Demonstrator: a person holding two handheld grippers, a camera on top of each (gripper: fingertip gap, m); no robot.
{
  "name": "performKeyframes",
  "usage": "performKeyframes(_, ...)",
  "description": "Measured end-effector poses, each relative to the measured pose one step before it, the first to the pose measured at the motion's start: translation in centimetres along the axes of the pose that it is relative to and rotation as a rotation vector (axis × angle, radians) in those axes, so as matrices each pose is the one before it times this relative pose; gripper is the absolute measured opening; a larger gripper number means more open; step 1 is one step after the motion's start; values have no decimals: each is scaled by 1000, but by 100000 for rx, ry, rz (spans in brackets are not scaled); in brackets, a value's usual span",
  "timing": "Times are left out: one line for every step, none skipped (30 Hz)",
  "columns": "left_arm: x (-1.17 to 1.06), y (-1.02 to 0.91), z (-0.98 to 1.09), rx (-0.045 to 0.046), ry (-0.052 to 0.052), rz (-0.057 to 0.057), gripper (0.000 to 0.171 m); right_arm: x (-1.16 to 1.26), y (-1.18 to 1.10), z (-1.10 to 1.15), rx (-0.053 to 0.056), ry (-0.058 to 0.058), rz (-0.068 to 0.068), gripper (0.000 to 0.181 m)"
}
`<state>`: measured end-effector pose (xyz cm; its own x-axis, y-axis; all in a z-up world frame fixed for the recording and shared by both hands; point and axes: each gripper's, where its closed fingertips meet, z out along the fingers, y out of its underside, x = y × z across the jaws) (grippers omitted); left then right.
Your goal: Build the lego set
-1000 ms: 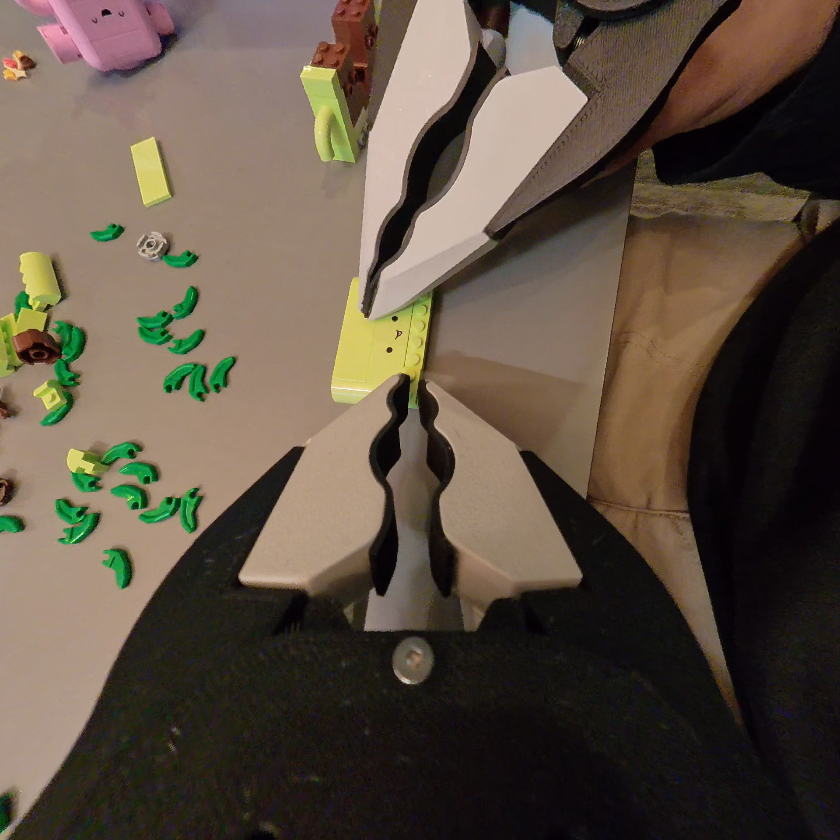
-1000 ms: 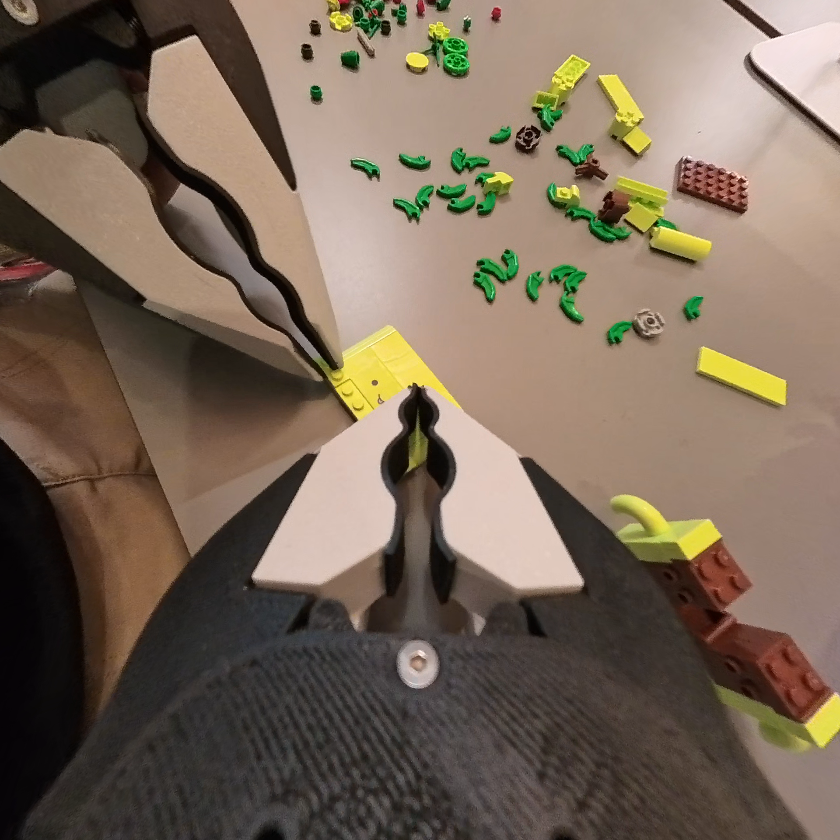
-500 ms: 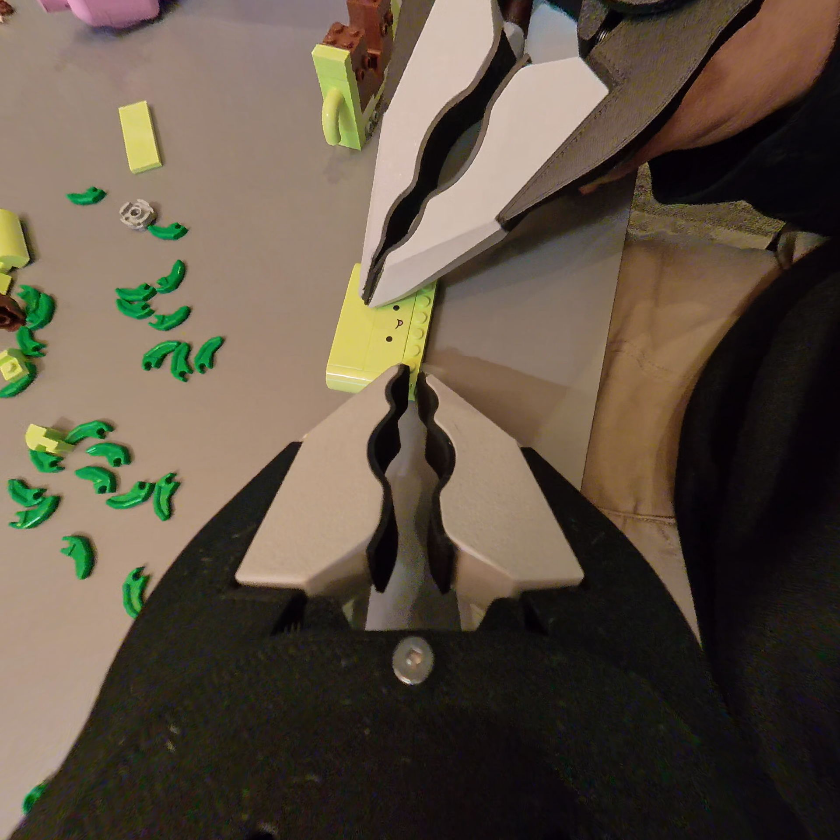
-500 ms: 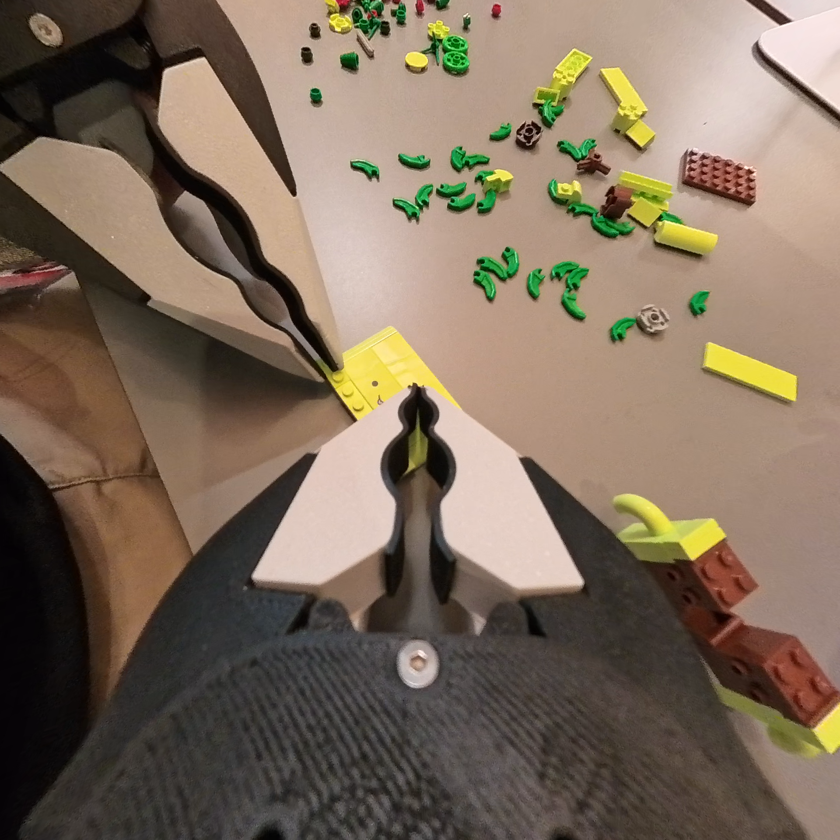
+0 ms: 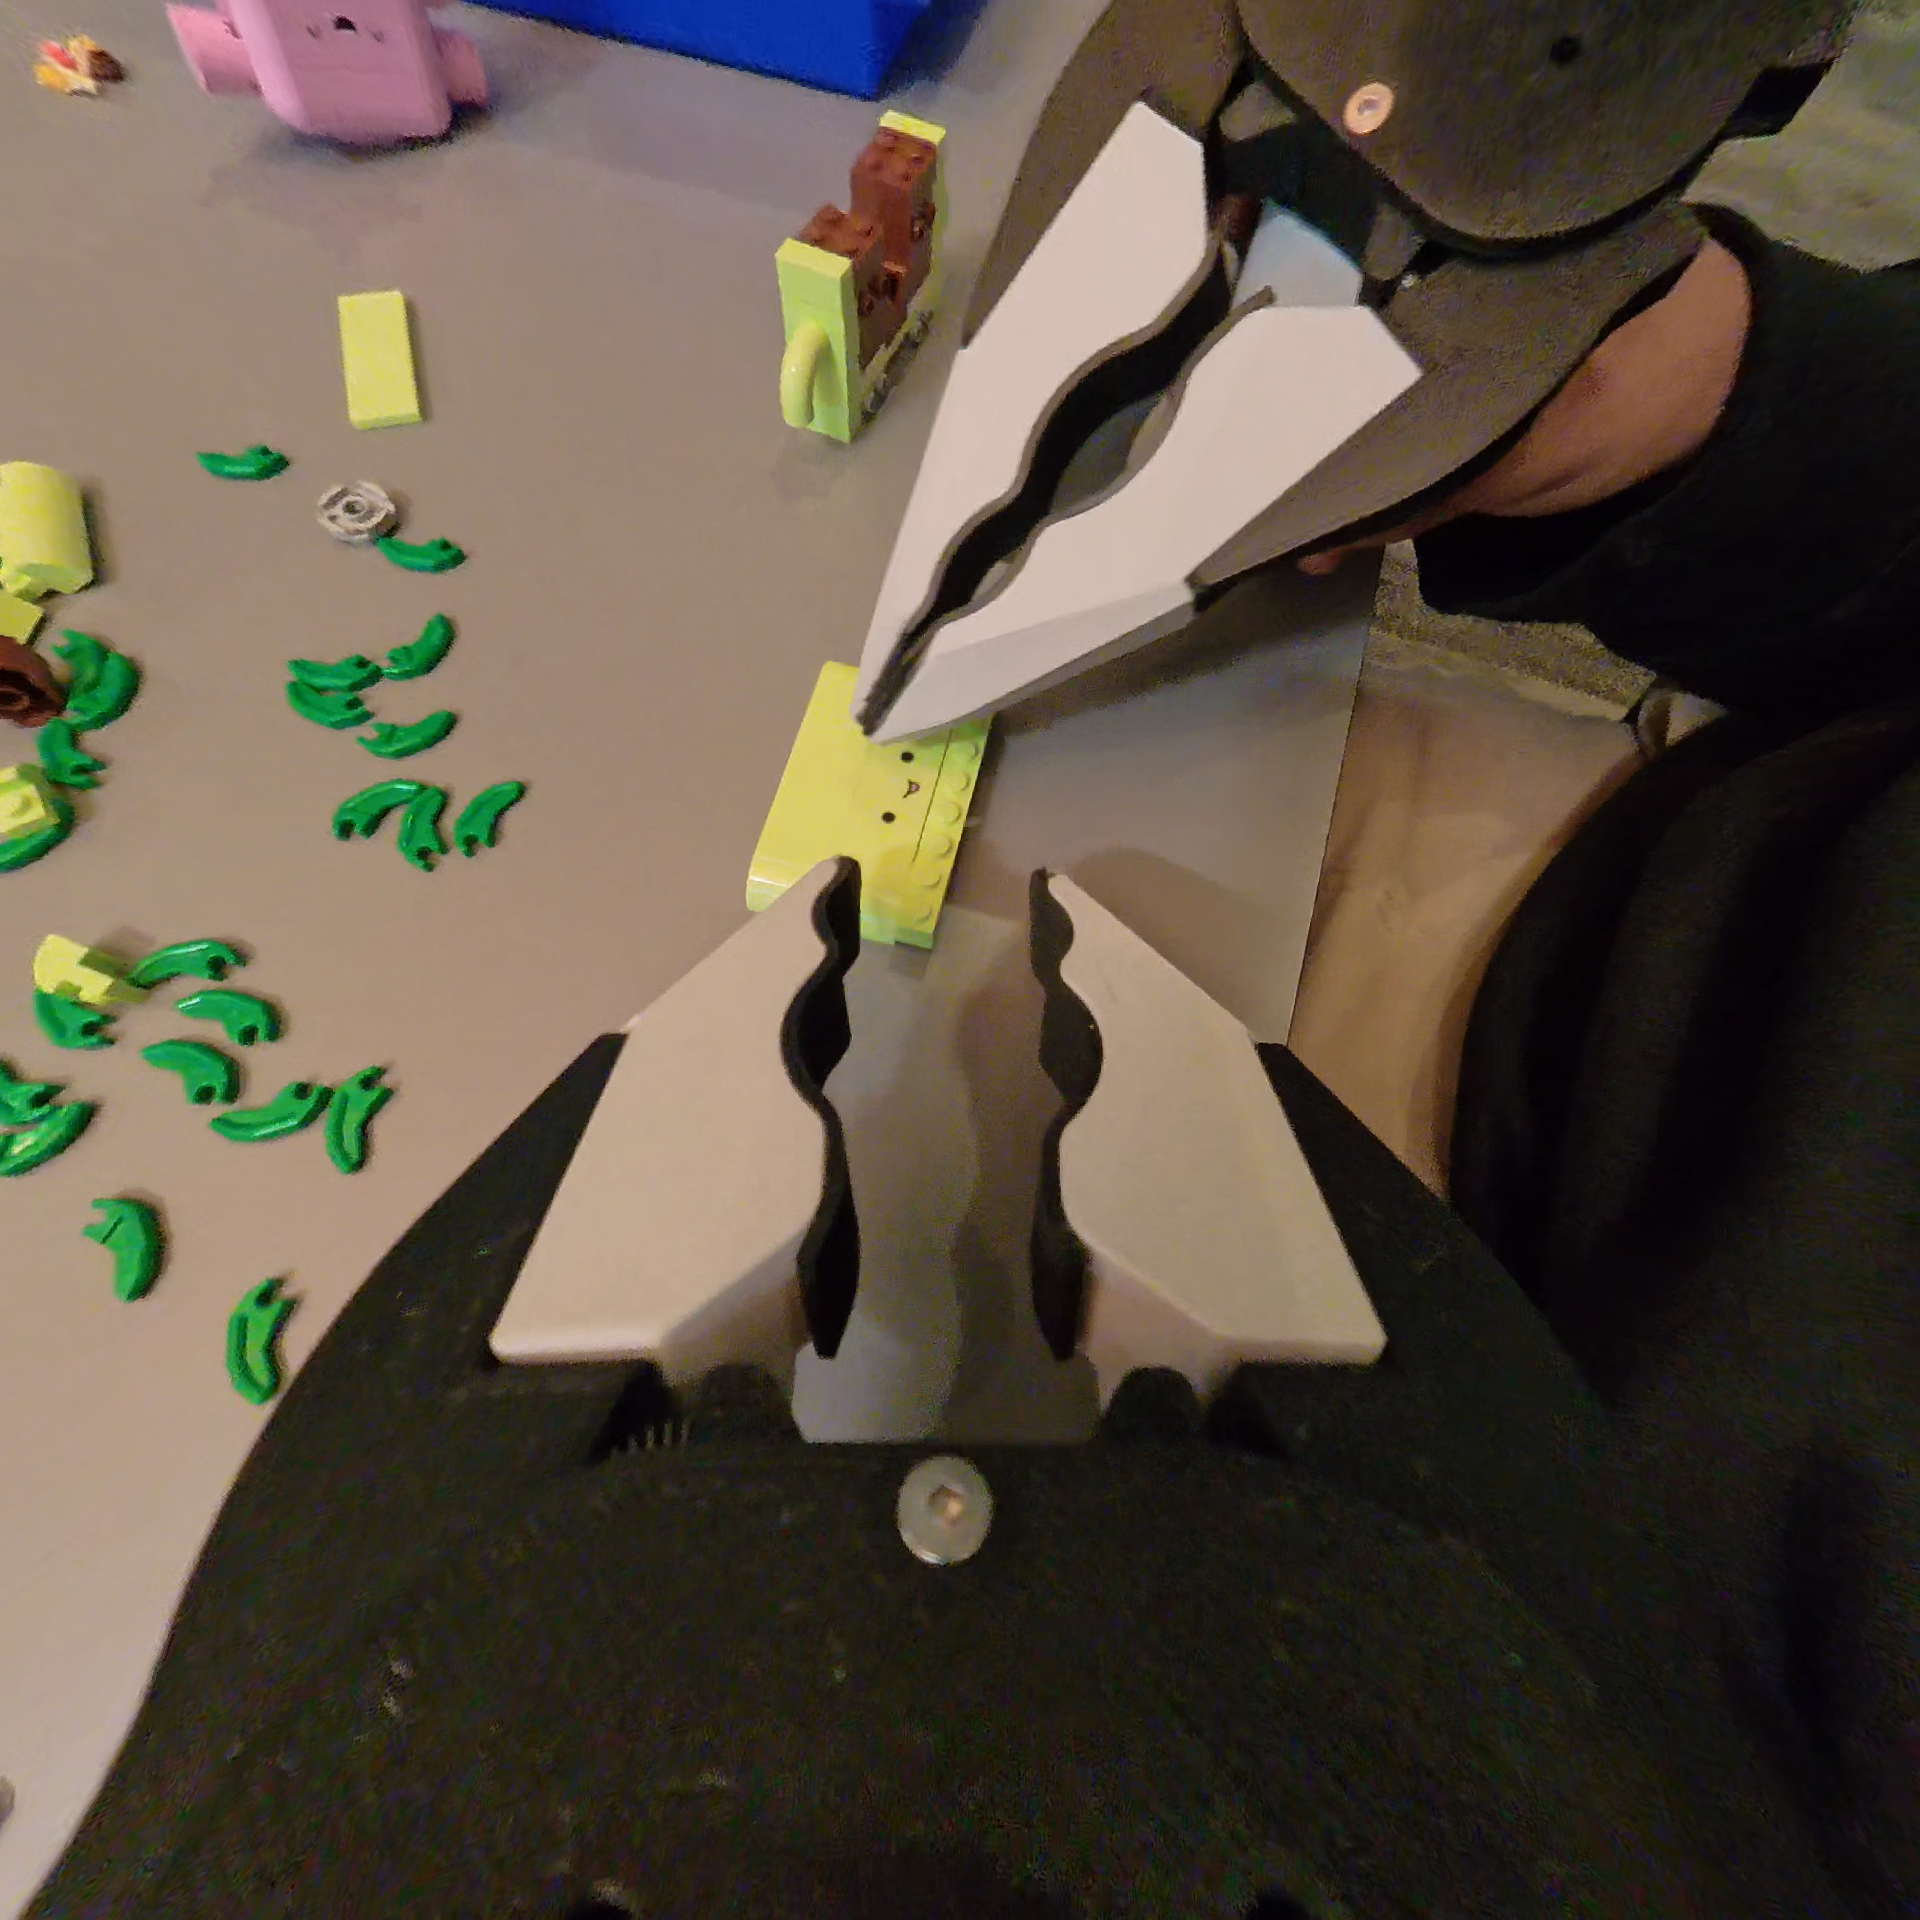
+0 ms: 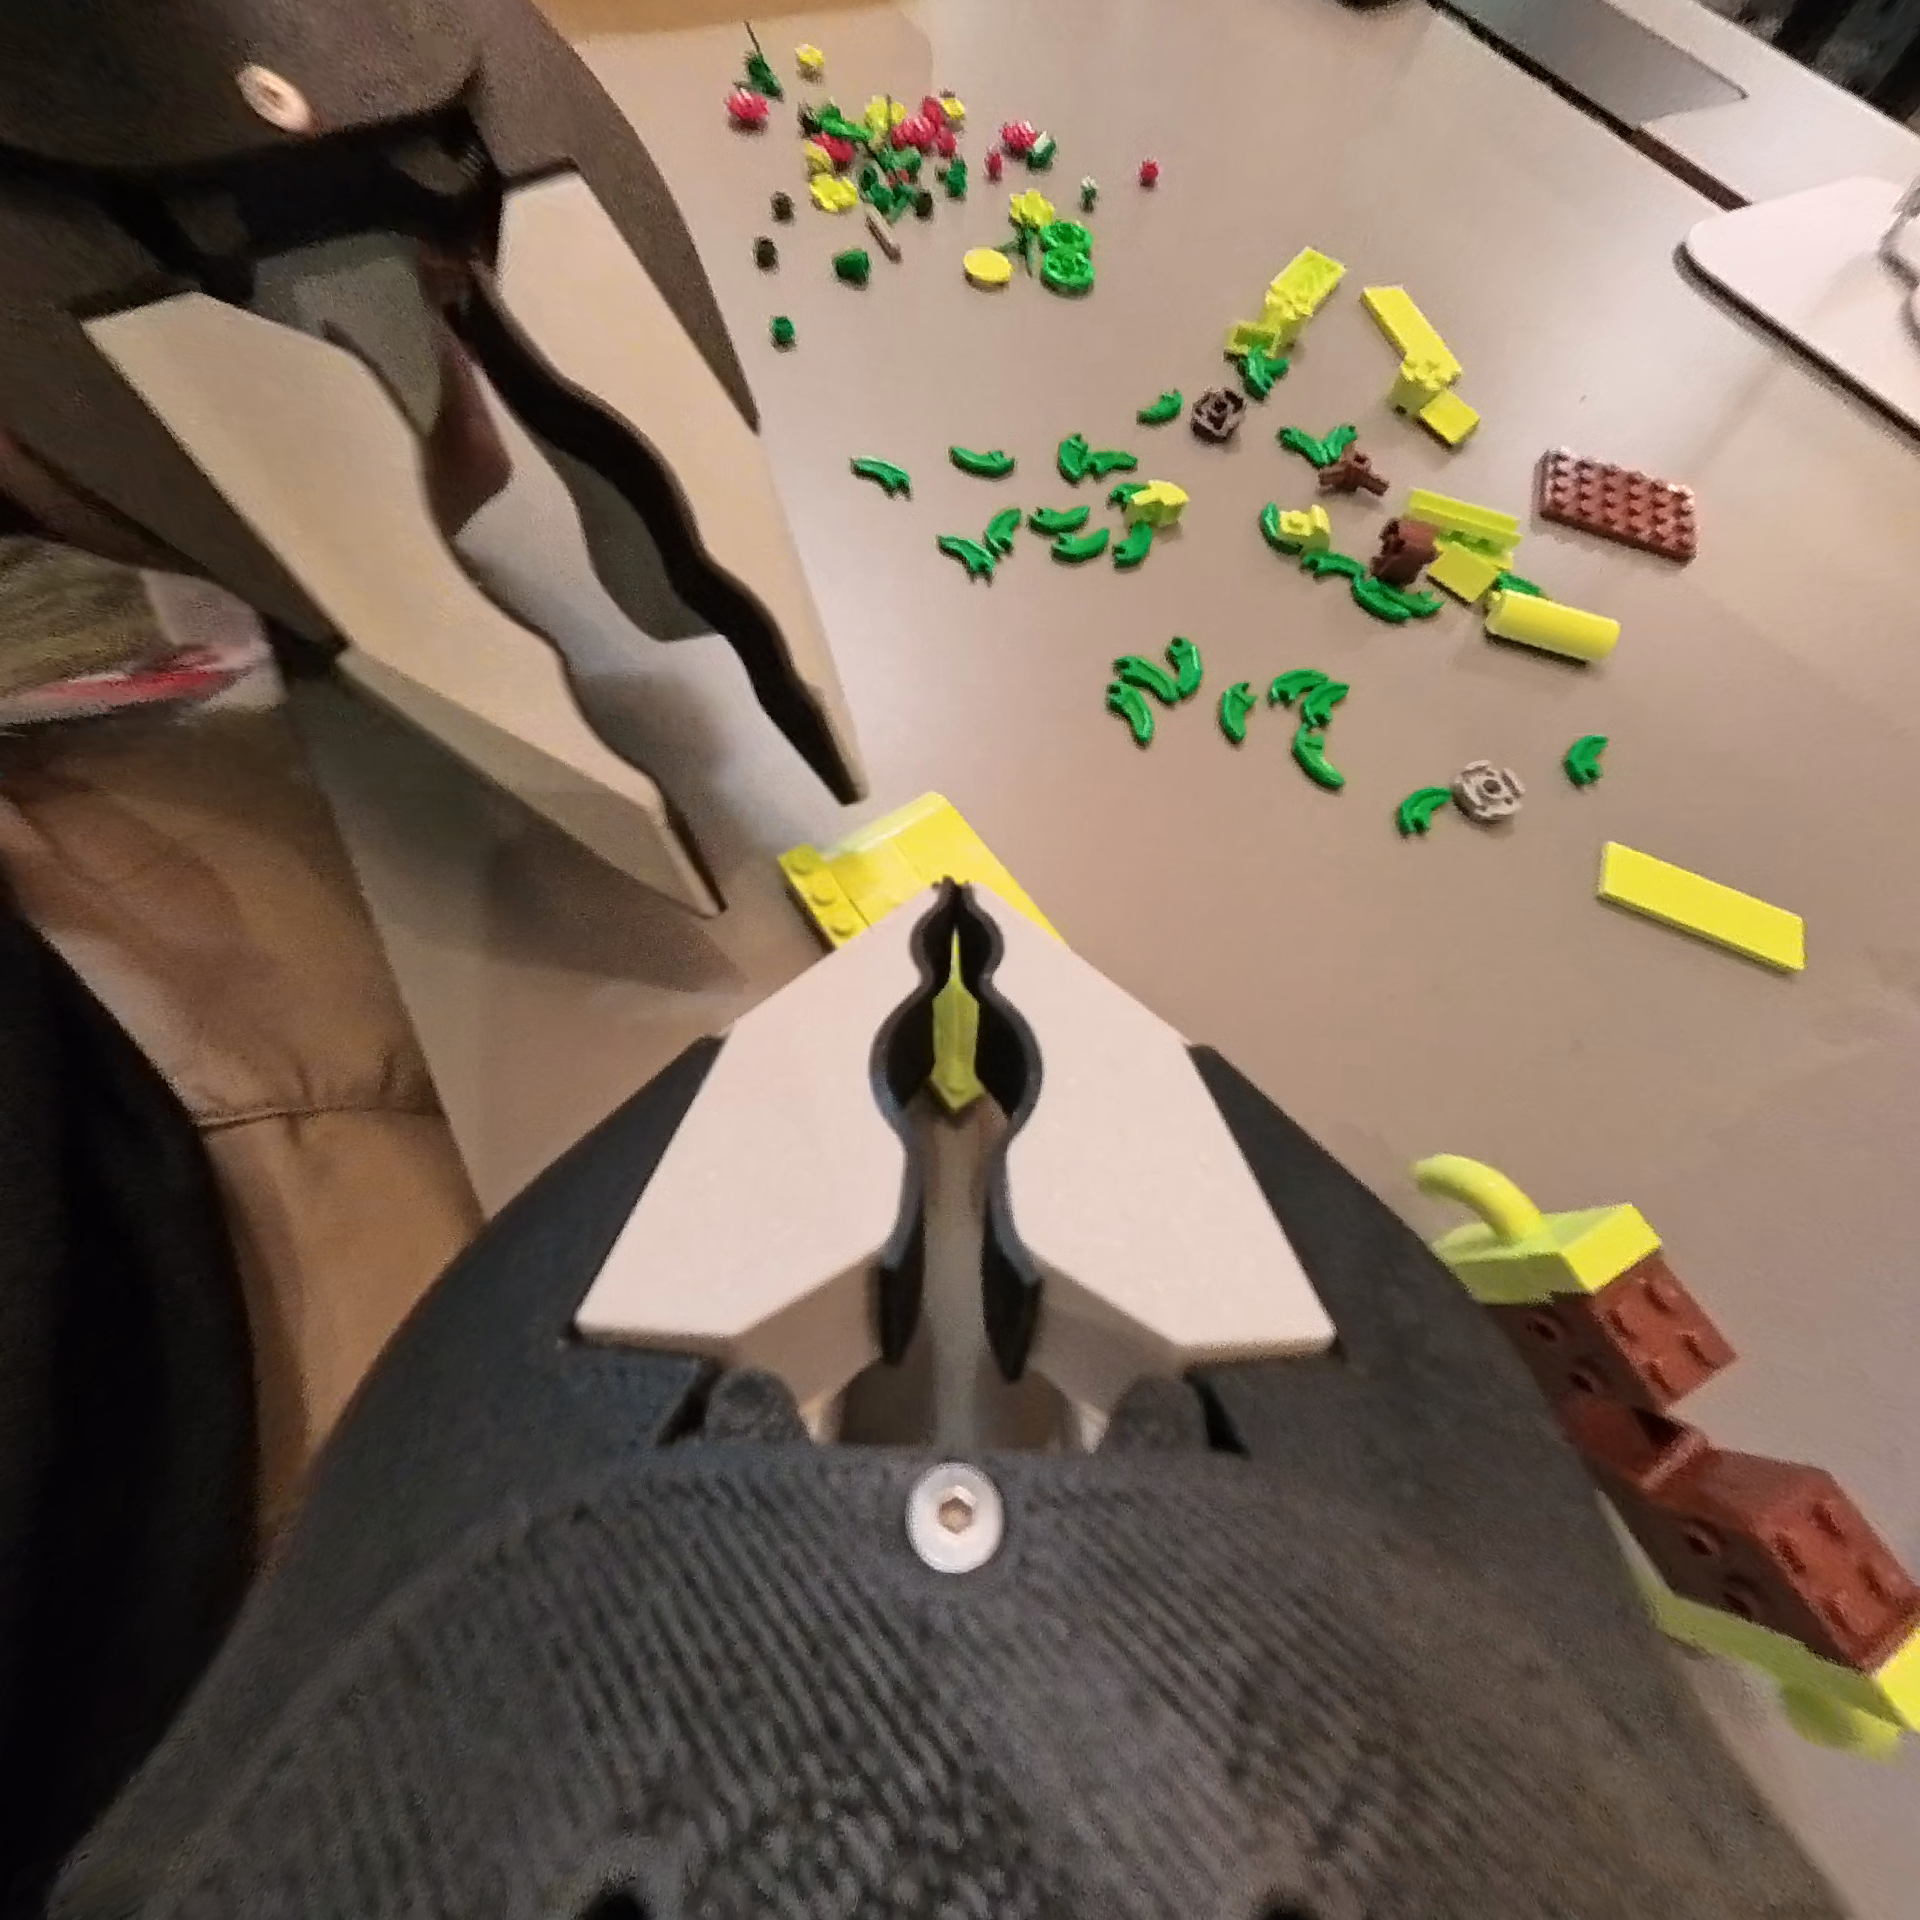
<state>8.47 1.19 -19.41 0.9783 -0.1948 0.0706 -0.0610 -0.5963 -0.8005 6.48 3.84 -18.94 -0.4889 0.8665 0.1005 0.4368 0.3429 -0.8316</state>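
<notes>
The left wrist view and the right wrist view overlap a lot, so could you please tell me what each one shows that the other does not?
Only the left wrist view shows the pink figure and the blue box. Only the right wrist view shows the brown studded plate and the red and yellow small parts. Both show the lime face block at the table edge, the open left gripper, the right gripper shut over the block, the brown-and-lime assembly and the grey round piece.
</notes>
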Motion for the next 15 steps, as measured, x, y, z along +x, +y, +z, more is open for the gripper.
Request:
performKeyframes(-108, 220, -112, -571, -298, -1193, 30, -472, -293, -55, 1531, -2452, 504, 0)
performKeyframes(-64, 259, -37, -1125, -49, -1395, 27, -505, -227, 36, 918, -2940, 894, 0)
performKeyframes(-22, 65, -22, -189, -182, -878, 24, -414, -107, 135, 83, -2694, 1645, 0)
performKeyframes(-28, -37, -9, 275, -645, -236, 19, -328, 50, 205, -1039, -2507, 1918, 0)
performKeyframes(-33, -2, 43, -120, -734, 16, 12, -208, 193, 239, -1846, -1845, 1310, 0)
performKeyframes(-52, 68, 79, -670, -819, 361, 9, -24, 231, 219, -1899, -385, 358, 0)
performKeyframes(-73, 88, 88, -859, -1006, 390, 7, -75, 138, 138, -1218, -261, -403, 0)
performKeyframes(-13, 98, 104, -869, -418, 406, 5, -137, 54, 74, -472, -581, -675, 0)
performKeyframes(-28, 104, 96, -921, -460, 265, 5, -88, 13, 27, -206, -301, -480, 0)
performKeyframes(-39, 84, 87, -781, -426, 100, 5, -45, 41, 33, -307, -218, -204, 0)
performKeyframes(6, 87, 80, -764, -53, 90, 5, -63, 68, 55, -523, -452, -79, 0)
performKeyframes(-45, -6, 32, -97, -361, 108, 4, -90, 105, 74, -828, -650, -75, 0)
performKeyframes(-3, 12, 9, -84, -68, 21, 4, -18, 10, 34, -124, -198, 85, 0)
performKeyframes(-5, 8, 12, -54, -65, 62, 4, 1, -8, 6, 21, -174, 232, 0)
performKeyframes(4, 0, 9, -64, -144, 194, 4, -14, 12, 3, -39, -331, 257, 0)
